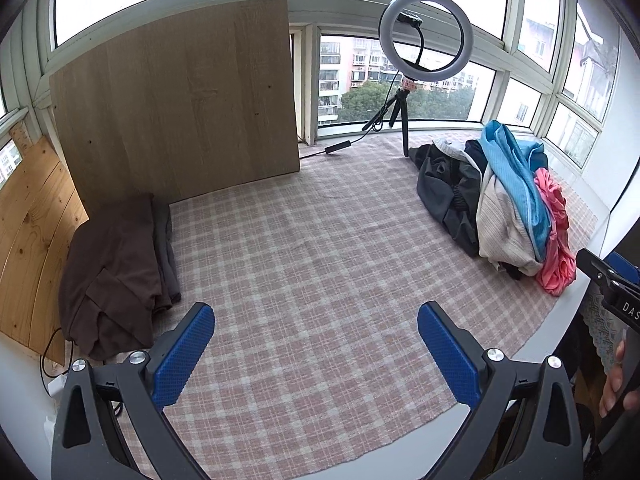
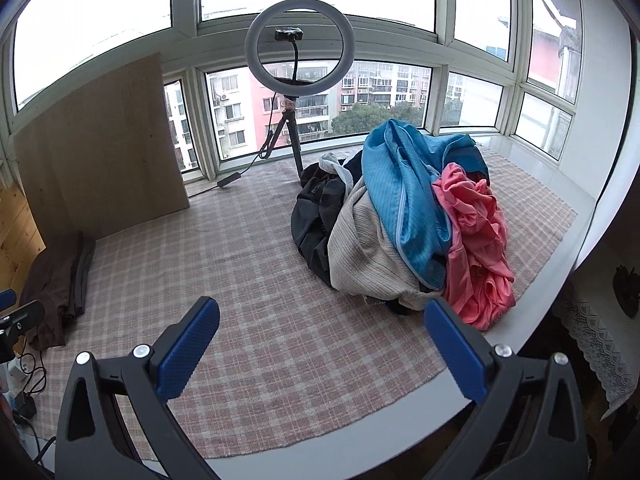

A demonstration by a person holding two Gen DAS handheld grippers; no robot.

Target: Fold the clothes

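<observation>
A heap of unfolded clothes (image 2: 404, 224) lies on the right of the pink checked cloth (image 2: 240, 280): a blue garment (image 2: 404, 200) on top, a pink one (image 2: 476, 240), a beige ribbed one (image 2: 368, 256) and dark ones (image 2: 316, 216). In the left wrist view the same heap (image 1: 500, 204) sits at the right. Folded brown and grey clothes (image 1: 116, 268) are stacked at the left by the board. My left gripper (image 1: 316, 356) hovers open over the cloth's near middle, holding nothing. My right gripper (image 2: 322, 356) is open just in front of the heap, also holding nothing.
A ring light on a tripod (image 2: 298, 60) stands at the back by the windows, its cable (image 2: 240, 172) trailing on the cloth. A wooden board (image 1: 176, 100) leans at the back left. A hand (image 1: 616, 376) and the other gripper's body (image 1: 608, 284) show at the right edge.
</observation>
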